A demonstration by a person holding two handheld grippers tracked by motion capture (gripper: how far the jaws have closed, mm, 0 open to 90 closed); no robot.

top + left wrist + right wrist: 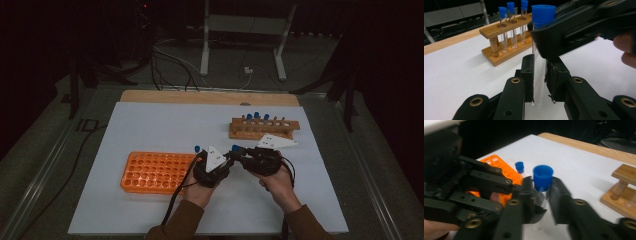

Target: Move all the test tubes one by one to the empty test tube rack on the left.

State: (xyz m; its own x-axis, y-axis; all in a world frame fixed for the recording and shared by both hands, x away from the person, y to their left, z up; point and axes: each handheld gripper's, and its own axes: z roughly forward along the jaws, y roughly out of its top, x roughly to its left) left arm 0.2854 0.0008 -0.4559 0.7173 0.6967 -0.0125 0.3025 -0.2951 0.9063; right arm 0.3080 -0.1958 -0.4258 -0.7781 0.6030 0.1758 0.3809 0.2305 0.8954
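Above the white desk (150,210), two hand-held grippers meet over a clear test tube (539,82) with a blue cap (543,14), held upright just right of the orange rack (155,172). The left gripper (539,75) has its fingers pressed onto the tube's lower glass, pinching it. The right gripper (541,195) reaches the same tube just under the cap; its fingers stand slightly spread around the glass, and whether they touch it cannot be told from the blurred right gripper view. The tube's rounded bottom hangs free above the desk. A second blue-capped tube (519,168) stands at the orange rack's far right edge. Farther back and to the right of the orange rack sits a wooden rack (264,128) holding three blue-capped tubes (512,25). No readable writing or labels appear on either rack or the tubes.
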